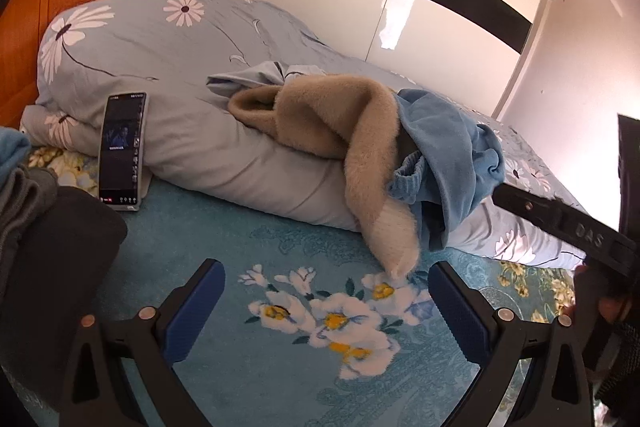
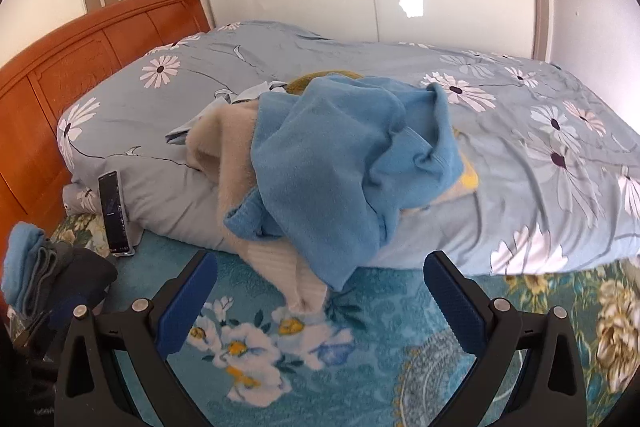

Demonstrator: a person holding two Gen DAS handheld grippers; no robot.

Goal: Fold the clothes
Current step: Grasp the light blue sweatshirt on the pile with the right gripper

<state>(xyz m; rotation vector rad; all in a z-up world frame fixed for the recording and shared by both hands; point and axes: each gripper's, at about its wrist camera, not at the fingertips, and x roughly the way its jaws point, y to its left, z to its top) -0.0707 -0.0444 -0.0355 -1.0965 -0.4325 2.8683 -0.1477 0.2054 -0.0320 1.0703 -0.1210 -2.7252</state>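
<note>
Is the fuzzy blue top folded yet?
No. The fuzzy blue top lies crumpled, draped over a furry beige garment on the rolled flowered duvet. Both grippers are open and empty.

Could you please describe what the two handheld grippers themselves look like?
Both the left gripper and right gripper have black plastic frames with round metal pivot pins and fingers lined with blue ribbed pads. The left view shows "DAS" embossed on the right gripper's black body.

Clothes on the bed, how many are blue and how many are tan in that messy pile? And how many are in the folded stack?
Blue in the messy pile: 1, the blue fleece top
Tan in the messy pile: 1, the tan fuzzy garment
Folded stack at the left: 3 layers show, light blue, grey and dark; more may be hidden
Total: 5 that can be told apart
</note>
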